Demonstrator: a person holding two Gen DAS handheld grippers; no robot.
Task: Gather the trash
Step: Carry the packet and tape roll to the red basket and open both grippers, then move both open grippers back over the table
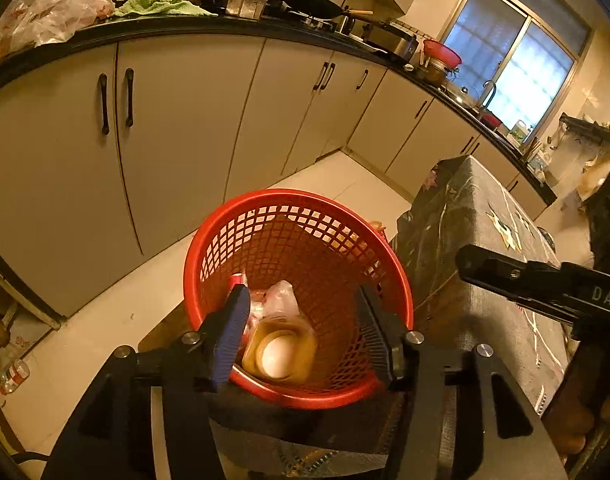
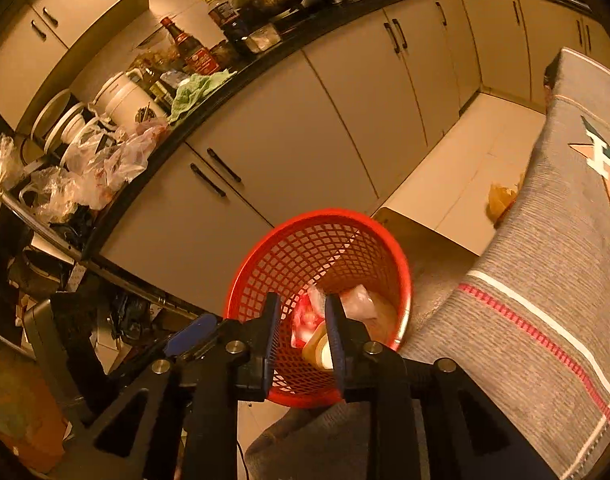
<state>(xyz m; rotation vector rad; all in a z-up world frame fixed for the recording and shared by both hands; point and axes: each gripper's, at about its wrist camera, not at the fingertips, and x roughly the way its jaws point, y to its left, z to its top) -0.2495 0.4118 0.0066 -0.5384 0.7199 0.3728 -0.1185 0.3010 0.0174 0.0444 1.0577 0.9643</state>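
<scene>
A round red plastic mesh basket (image 1: 265,236) stands on the tiled floor beside a cloth-draped surface (image 1: 485,216). Inside lie crinkled clear wrappers (image 1: 279,298) and a tan lidded tub (image 1: 281,354). Both the left hand-held gripper (image 1: 301,332) and the right hand-held gripper (image 2: 303,334) tilt down over it, jaws apart, empty.

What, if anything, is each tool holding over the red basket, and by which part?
Nothing. The left tool and right tool both stand open over the basket, with no trash between their pads; the trash lies inside the basket.
</scene>
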